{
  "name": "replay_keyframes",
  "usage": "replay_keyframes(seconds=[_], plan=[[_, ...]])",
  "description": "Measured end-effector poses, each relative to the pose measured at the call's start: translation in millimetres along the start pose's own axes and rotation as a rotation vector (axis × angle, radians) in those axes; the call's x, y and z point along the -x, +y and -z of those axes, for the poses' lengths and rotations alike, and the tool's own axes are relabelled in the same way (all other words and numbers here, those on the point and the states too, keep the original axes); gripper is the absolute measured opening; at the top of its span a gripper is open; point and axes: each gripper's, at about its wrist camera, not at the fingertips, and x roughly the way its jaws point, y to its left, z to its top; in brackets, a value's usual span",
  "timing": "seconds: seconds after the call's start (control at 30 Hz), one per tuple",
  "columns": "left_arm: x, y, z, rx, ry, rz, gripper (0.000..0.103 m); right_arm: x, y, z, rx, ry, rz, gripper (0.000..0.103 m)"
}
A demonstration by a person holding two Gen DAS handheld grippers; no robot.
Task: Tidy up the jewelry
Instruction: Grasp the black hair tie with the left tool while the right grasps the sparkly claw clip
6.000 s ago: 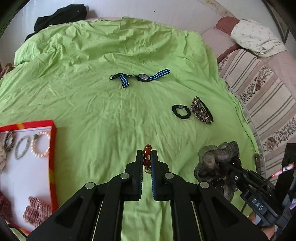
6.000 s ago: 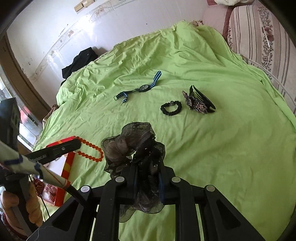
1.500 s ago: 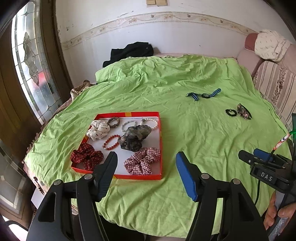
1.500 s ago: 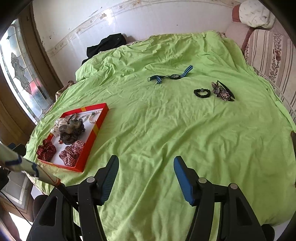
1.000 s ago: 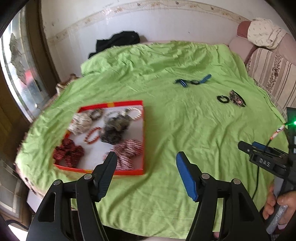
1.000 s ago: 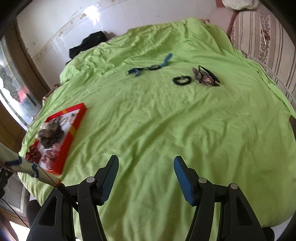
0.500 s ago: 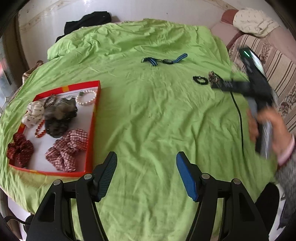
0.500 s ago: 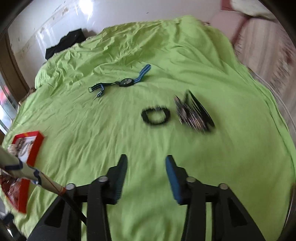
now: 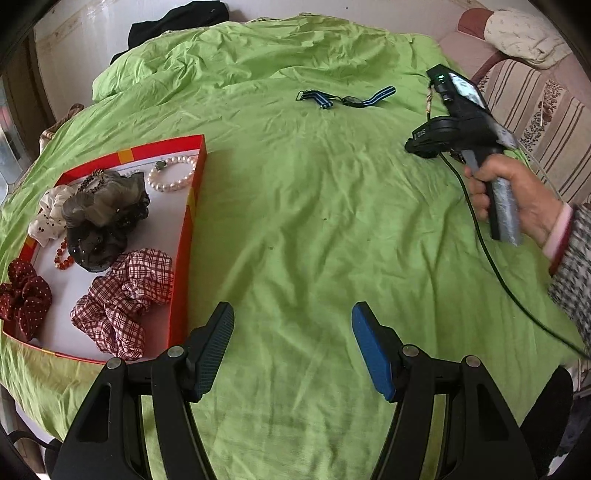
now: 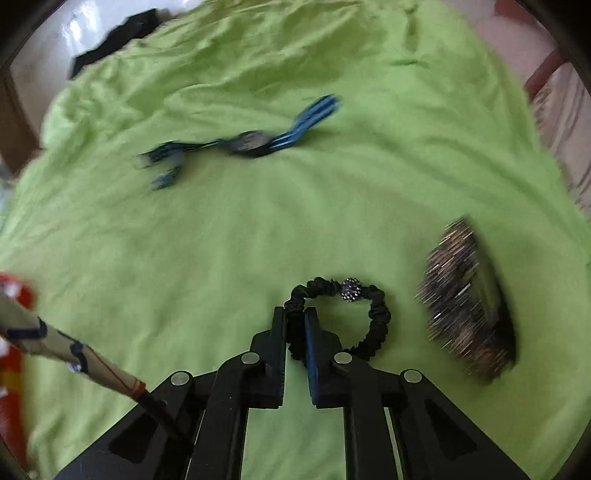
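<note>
We are working over a bed (image 9: 314,221) covered with a wrinkled lime-green sheet, soft and creased all over. Our left tongs (image 9: 291,347) are hanging released above bare sheet, nothing between the ribbed dark pad and the smooth blue one. Just to their left, a shallow red-rimmed tray (image 9: 192,206) with a white floor is lying on the sheet, and it is holding a checked red-and-white scrunchie (image 9: 125,291), a dark red dotted scrunchie (image 9: 22,299), a grey-brown gauzy hair piece (image 9: 99,210), a cream scrunchie (image 9: 48,210), a string of orange-red beads (image 9: 61,256) and a pearl bracelet (image 9: 171,177).

Our right tongs (image 10: 294,325) are clenched on the near-left side of a black ruched hair tie (image 10: 376,317), a fabric ring carrying one sparkly bead (image 10: 351,289), lying on the sheet. Just to its right a glittery dark hair clip (image 10: 465,299) is lying, blurred. Farther off, well apart, a watch (image 10: 251,142) with a blue striped strap is stretched out flat. A pale taped stick (image 10: 70,350) is crossing the lower left of the right view.

In the left view, our right hand (image 9: 517,199) is gripping the grey handle of the right tool, a green light glowing on its top and a green cable trailing over the sheet. White lettering on its black body is too small to read. A dark garment (image 9: 177,18) is lying at the far edge of the bed, and a striped, flowered sofa (image 9: 532,99) is standing to the right.
</note>
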Motion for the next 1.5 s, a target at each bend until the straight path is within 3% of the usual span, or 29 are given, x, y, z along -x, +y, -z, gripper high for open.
replay_keyframes(seconds=[0.23, 0.3, 0.33, 0.5, 0.63, 0.8, 0.97, 1.1, 1.27, 1.33, 1.37, 1.4, 1.43, 1.47, 1.5], plan=[[11.4, 3.7, 4.0, 0.036, 0.002, 0.021, 0.065, 43.9, 66.5, 73.9, 0.113, 0.105, -0.322, 0.012], [15.1, 4.0, 4.5, 0.045, 0.002, 0.025, 0.065, 61.7, 79.2, 94.5, 0.130, 0.114, -0.384, 0.034], [17.4, 3.9, 4.9, 0.051, 0.001, 0.027, 0.065, 68.3, 80.2, 99.5, 0.136, 0.103, -0.388, 0.038], [24.6, 2.4, 4.5, 0.053, -0.008, 0.034, 0.065, 117.3, 40.0, 104.7, 0.108, 0.002, -0.353, 0.059], [19.5, -2.2, -5.9, 0.055, 0.003, 0.069, 0.065, 128.3, -12.7, 86.6, 0.023, -0.060, -0.223, 0.062], [-8.9, -13.0, -38.8, 0.060, 0.037, 0.169, 0.065, 109.3, -87.1, 57.8, -0.150, -0.137, -0.024, 0.073], [-57.3, -23.8, -72.3, 0.077, 0.092, 0.256, 0.065, 73.9, -110.4, 29.0, -0.205, -0.110, -0.009, 0.074], [-94.8, -29.9, -89.6, 0.128, 0.143, 0.356, 0.065, 52.1, -109.7, 12.7, -0.162, -0.108, 0.025, 0.080], [-110.3, -48.7, -93.9, 0.074, 0.150, 0.387, 0.065, 25.1, -107.9, 3.2, -0.111, -0.081, 0.062, 0.080], [-112.6, -58.8, -94.4, 0.038, 0.153, 0.382, 0.057, 19.7, -107.6, 4.1, -0.099, -0.078, 0.074, 0.072], [-113.3, -63.0, -95.0, 0.023, 0.155, 0.374, 0.045, 17.0, -108.1, 4.5, -0.101, -0.074, 0.079, 0.059], [-113.7, -68.7, -94.6, 0.004, 0.154, 0.362, 0.025, 14.9, -110.3, 5.4, -0.115, -0.072, 0.084, 0.049], [-113.9, -70.6, -94.4, -0.001, 0.154, 0.354, 0.011, 15.4, -112.9, 6.1, -0.132, -0.080, 0.079, 0.044], [-114.9, -72.7, -94.0, 0.001, 0.160, 0.361, 0.006, 16.8, -114.3, 7.1, -0.147, -0.085, 0.073, 0.035], [-113.9, -72.8, -93.7, 0.009, 0.158, 0.369, 0.006, 18.4, -116.2, 8.1, -0.166, -0.084, 0.068, 0.035]])
